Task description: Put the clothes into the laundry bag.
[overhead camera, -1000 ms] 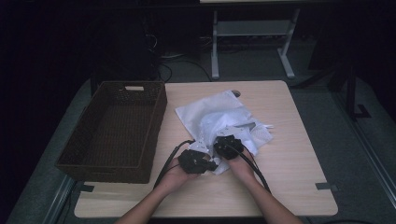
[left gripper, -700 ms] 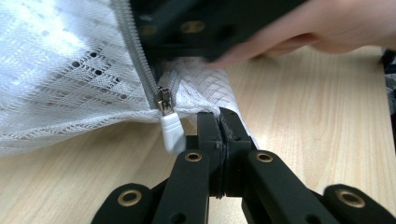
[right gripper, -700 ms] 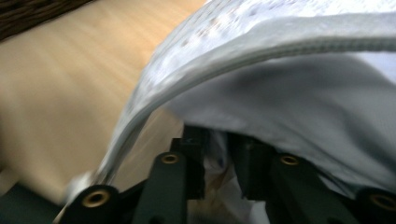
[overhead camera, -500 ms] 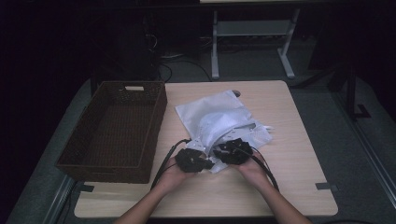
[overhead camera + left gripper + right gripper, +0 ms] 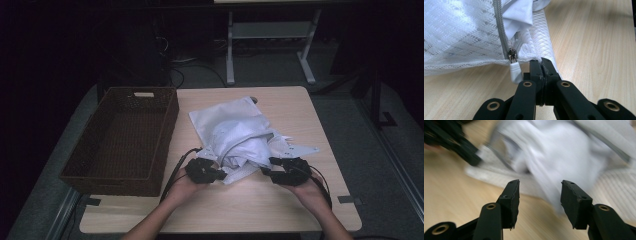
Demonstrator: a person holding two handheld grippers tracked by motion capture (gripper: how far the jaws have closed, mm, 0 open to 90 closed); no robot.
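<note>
A white mesh laundry bag (image 5: 235, 130) lies mid-table with white cloth bulging from its unzipped mouth. My left gripper (image 5: 218, 174) is at the bag's near left corner, jaws shut on the mesh edge (image 5: 541, 65), right beside the grey zipper (image 5: 499, 30) and its white pull tab (image 5: 515, 72). My right gripper (image 5: 264, 167) is at the bag's near right side with its jaws open and nothing between them (image 5: 540, 192); the blurred white cloth (image 5: 564, 157) lies just ahead of it. The left gripper (image 5: 472, 160) appears far left in the right gripper view.
A dark woven basket (image 5: 125, 137) stands at the table's left side, close to the bag. Bare wooden tabletop (image 5: 225, 210) runs along the near edge, in front of both hands. A metal frame (image 5: 270, 35) stands on the floor beyond the table.
My right gripper has moved right, away from the left one, along the bag's near edge. The left gripper has stayed put at the bag's corner.
</note>
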